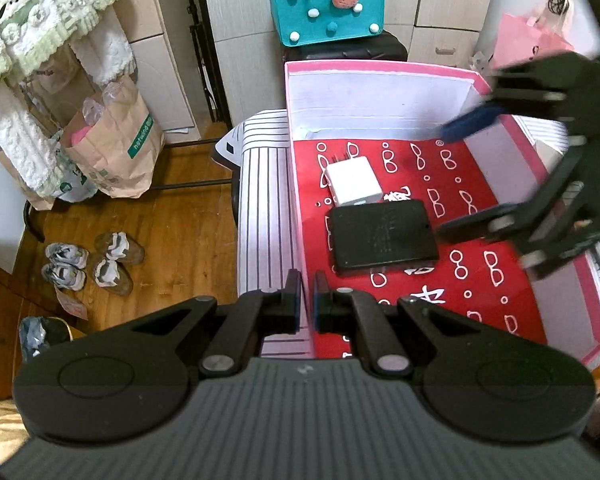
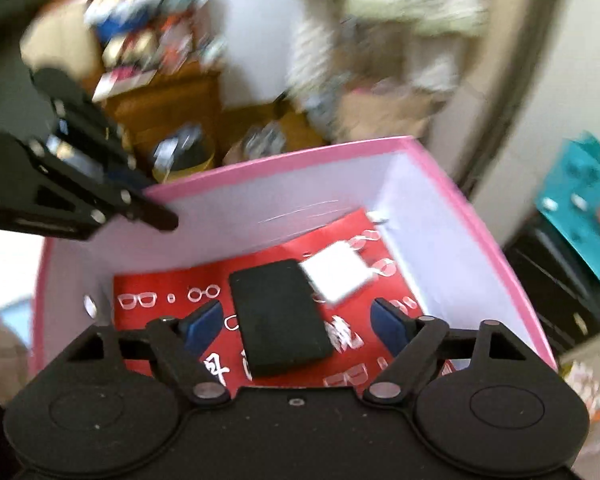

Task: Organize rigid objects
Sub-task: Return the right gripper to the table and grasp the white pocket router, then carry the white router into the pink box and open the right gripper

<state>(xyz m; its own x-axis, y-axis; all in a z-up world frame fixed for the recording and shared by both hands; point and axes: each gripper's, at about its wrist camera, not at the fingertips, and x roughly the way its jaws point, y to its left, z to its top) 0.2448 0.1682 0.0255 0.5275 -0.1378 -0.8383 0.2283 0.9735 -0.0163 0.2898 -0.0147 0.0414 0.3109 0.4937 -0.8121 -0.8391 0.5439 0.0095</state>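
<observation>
A: The room behind the pink box [image 2: 300, 152] is all smeary in the right wrist view. I can't tell what the stuff on the floor is.

B: The black gripper [image 1: 471, 172] on the right of the left wrist view is fuzzy too, and the edge cuts it off.

A: The black flat thing [image 2: 278, 316] hides some white writing on the red paper [image 2: 156, 284].

B: Too small to read anyway.

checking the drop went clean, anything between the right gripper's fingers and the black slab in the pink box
Nothing. The right gripper stands open above the black slab, clearest in the right wrist view; only bare red lining surrounds it.
</observation>
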